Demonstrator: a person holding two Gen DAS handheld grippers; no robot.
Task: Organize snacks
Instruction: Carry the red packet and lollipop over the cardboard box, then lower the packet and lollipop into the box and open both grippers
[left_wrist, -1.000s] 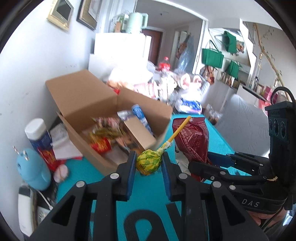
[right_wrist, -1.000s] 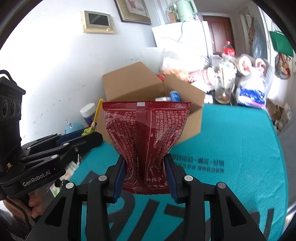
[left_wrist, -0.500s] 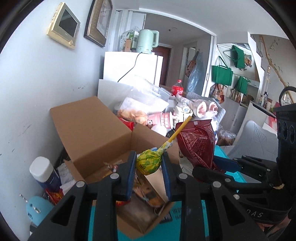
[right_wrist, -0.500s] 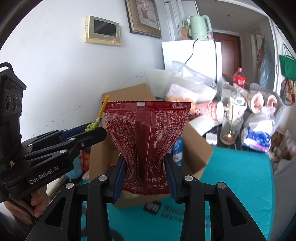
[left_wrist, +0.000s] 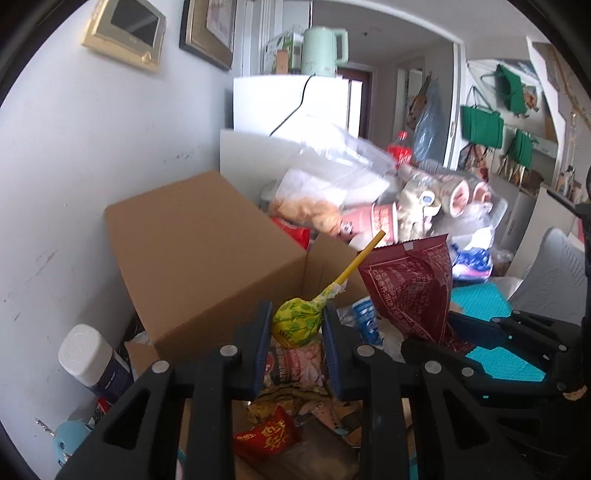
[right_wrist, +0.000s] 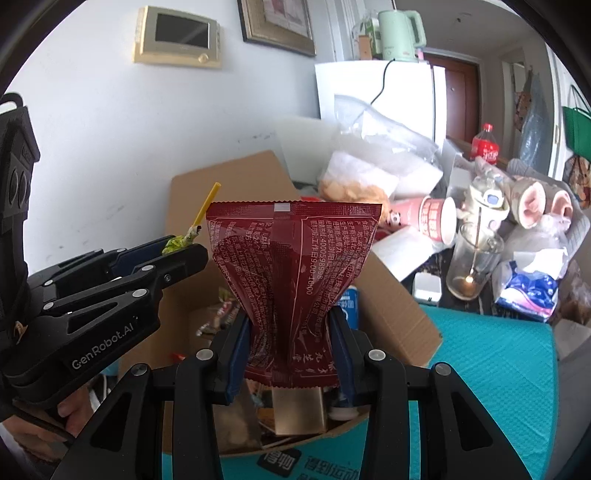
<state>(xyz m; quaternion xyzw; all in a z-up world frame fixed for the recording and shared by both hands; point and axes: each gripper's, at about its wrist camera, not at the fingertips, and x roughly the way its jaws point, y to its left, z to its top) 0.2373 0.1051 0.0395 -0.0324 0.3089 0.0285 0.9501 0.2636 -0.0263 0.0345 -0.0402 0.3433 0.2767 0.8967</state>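
Observation:
My left gripper (left_wrist: 297, 326) is shut on a lollipop (left_wrist: 297, 323) in a yellow-green wrapper, its yellow stick slanting up to the right. It hangs over the open cardboard box (left_wrist: 207, 258), which holds several snack packets. My right gripper (right_wrist: 291, 332) is shut on a dark red snack packet (right_wrist: 293, 266), held upright above the same box (right_wrist: 391, 295). In the right wrist view the left gripper (right_wrist: 181, 251) sits to the left with the lollipop (right_wrist: 177, 242) peeking out. The red packet (left_wrist: 410, 291) shows at the right of the left wrist view.
A teal mat (right_wrist: 498, 369) covers the table right of the box. Behind the box lie plastic bags, a pink cup (right_wrist: 436, 221), a glass jar (right_wrist: 474, 266) and a cola bottle (right_wrist: 485, 146). A white-capped bottle (left_wrist: 88, 356) stands left of the box by the wall.
Both grippers have moved forward toward the box with their snacks and are now over its opening. The box fills more of each view. Both grips are unchanged.

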